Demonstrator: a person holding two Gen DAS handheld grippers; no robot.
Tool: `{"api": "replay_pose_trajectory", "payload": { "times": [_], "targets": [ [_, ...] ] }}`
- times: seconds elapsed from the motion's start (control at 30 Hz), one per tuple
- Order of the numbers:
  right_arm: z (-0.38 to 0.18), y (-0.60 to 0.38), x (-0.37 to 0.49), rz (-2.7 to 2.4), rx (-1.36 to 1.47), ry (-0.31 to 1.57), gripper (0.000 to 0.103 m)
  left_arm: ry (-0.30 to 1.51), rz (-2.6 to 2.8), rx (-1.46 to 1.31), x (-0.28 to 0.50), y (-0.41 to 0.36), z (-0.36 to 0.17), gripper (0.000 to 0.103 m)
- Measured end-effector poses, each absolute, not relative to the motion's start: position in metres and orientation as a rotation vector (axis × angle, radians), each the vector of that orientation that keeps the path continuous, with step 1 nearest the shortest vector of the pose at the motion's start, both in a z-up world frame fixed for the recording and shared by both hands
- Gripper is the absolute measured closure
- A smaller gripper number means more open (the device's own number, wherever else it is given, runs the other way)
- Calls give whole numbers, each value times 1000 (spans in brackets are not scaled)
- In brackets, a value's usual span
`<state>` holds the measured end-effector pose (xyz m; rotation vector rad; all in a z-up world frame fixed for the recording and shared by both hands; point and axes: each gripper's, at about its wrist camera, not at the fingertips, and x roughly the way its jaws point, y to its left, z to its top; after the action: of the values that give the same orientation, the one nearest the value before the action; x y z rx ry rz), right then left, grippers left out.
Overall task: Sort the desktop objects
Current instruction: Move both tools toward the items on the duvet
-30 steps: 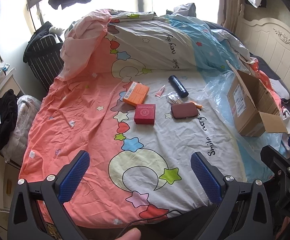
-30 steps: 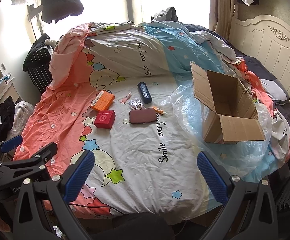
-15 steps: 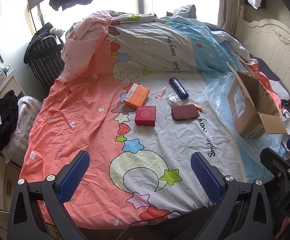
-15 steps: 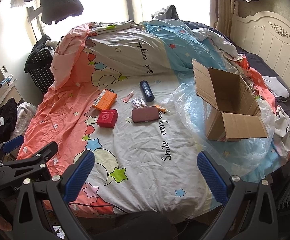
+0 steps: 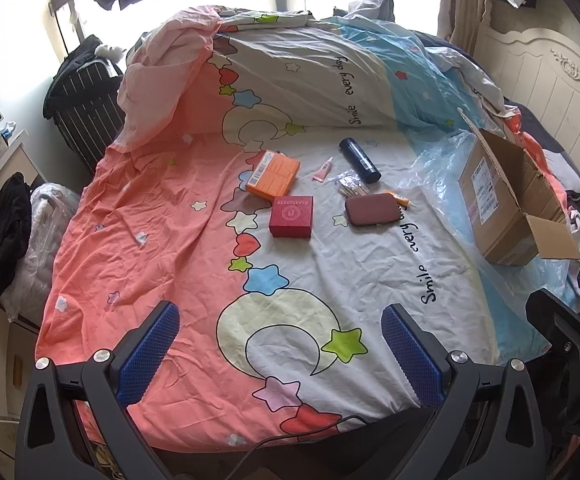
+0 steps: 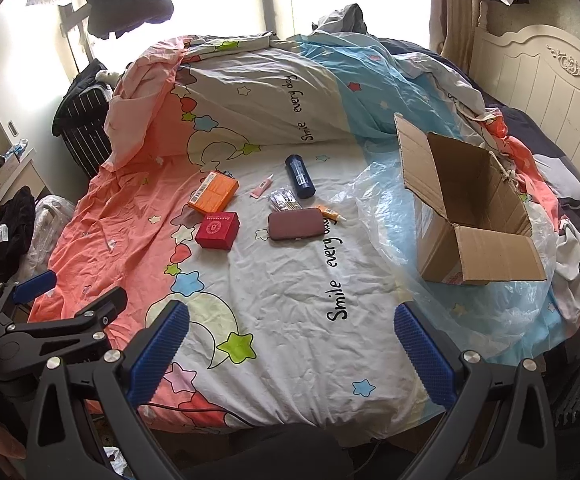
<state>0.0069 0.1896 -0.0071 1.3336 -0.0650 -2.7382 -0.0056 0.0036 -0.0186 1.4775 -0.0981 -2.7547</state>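
Red box far beyond left claw

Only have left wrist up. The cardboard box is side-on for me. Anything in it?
Observer: The right wrist view looks down into the cardboard box. Its top flaps are open and I see nothing inside.
Operator: And the right gripper? I only get an edge of it.
Observer: It's open, with nothing between its fingers.
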Motion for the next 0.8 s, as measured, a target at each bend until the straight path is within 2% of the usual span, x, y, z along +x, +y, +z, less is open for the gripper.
{"api": "replay_pose_trajectory", "payload": {
  "times": [0.37, 0.8],
  "targets": [
    [-24, 193, -20, -2713, 1357, -76, 0, -159, -2724, 1501, -32, 9, -42, 0],
    [-55, 194, -72, -2671, 1429, -52, 0, -88, -2741, 1570, -86, 10, -72, 0]
  ]
}}
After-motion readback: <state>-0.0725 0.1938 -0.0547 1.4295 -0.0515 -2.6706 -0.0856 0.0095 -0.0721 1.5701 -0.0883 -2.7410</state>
